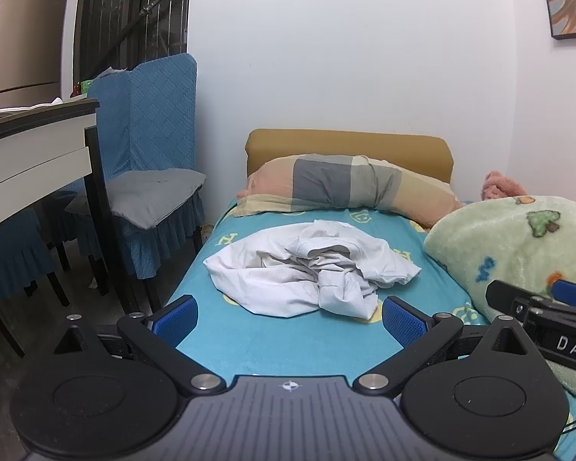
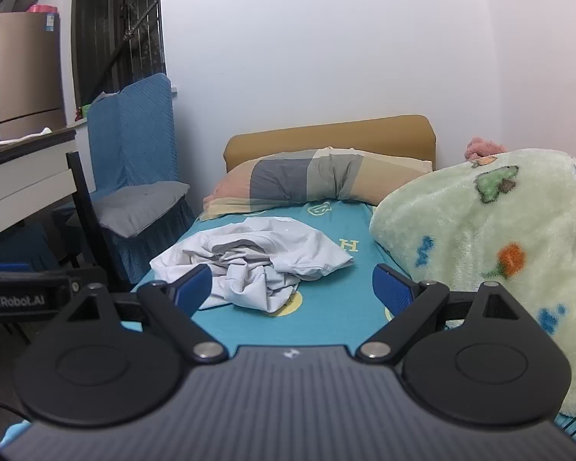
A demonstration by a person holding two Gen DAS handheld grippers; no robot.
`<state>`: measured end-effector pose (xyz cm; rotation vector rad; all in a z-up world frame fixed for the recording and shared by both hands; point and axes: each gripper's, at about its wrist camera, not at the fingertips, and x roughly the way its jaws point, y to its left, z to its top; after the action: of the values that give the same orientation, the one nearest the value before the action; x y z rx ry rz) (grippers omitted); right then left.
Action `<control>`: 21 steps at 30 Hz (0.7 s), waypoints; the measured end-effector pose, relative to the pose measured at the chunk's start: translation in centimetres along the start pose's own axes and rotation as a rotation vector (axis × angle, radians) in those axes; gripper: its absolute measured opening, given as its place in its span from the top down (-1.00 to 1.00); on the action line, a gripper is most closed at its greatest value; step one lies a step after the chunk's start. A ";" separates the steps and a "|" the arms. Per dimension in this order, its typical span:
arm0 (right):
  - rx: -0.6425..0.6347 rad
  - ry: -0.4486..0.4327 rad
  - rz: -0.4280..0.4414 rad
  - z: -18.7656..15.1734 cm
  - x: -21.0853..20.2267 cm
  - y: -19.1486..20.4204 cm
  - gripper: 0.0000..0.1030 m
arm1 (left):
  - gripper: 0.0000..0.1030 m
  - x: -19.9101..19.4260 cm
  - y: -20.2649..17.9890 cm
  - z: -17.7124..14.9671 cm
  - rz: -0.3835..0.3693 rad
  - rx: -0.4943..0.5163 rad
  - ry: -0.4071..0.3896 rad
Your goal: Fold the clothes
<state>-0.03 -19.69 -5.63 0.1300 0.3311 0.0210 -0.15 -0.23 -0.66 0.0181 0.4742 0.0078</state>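
Shirt [image 1: 307,269]: white, crumpled mid-bed [image 1: 288,345], before pillow [image 1: 341,188]. Likely light, limp, thin; best pinched at a hem or shoulder edge. Left tongs [image 1: 288,322] and right tongs [image 2: 292,288]: spread, empty, short of it.

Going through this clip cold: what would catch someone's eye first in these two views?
The crumpled white garment lies in a heap in the middle of the teal bed sheet, unfolded. Both grippers, left and right, are open and short of it, holding nothing. A pale green fleece blanket bulges along the bed's right side, and a checked pillow lies against the mustard headboard.
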 end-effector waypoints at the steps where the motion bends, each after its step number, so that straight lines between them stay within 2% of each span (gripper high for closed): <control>1: 0.002 -0.002 -0.001 0.0 -0.1 0.0 -0.79 | -0.99 0.0 -0.1 0.0 -0.001 0.001 0.001; 13: 0.027 -0.013 -0.007 0.6 -0.5 -0.4 -0.79 | -0.99 0.2 -0.4 -0.5 -0.006 0.014 0.013; 21: 0.039 -0.021 -0.007 1.0 -0.5 -1.0 -0.79 | -0.99 1.2 -0.3 -0.8 -0.011 0.003 0.048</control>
<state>-0.20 -20.78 -4.68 0.1679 0.3113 0.0061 0.56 -0.50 -1.89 0.0184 0.5227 -0.0029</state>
